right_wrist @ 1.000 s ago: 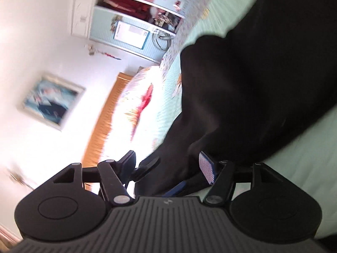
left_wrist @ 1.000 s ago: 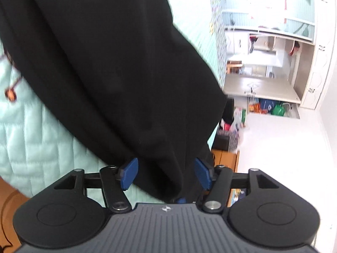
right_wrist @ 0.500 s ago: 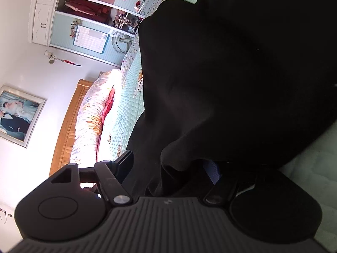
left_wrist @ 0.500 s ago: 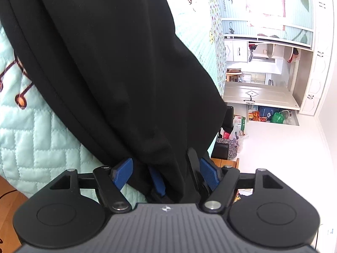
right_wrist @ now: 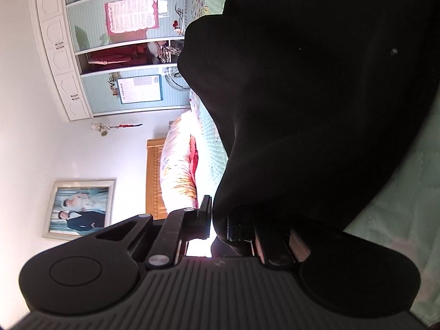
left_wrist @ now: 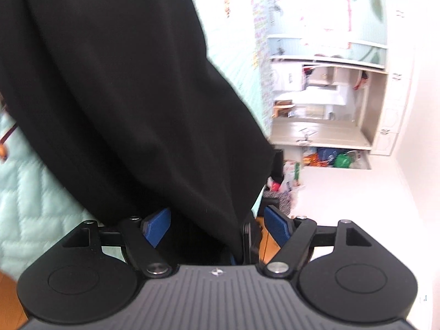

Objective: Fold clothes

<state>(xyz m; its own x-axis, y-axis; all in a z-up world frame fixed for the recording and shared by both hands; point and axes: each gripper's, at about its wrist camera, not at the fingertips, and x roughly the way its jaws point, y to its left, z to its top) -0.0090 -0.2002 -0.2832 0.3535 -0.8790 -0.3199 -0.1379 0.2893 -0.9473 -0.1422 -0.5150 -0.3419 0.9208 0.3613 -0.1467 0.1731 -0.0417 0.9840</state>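
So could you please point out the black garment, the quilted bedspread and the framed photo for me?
black garment point(left_wrist: 123, 96): left wrist view, middle of the cloth.
quilted bedspread point(left_wrist: 33, 206): left wrist view, bare mint patch.
framed photo point(right_wrist: 79, 209): right wrist view, centre of the picture.

A mint-green quilted bedspread covers the bed, with a flowered pillow lying against the wooden headboard. A framed photograph of a couple hangs on the white wall near a white wardrobe with pale green doors and posters. Coloured bags crowd an open cupboard.
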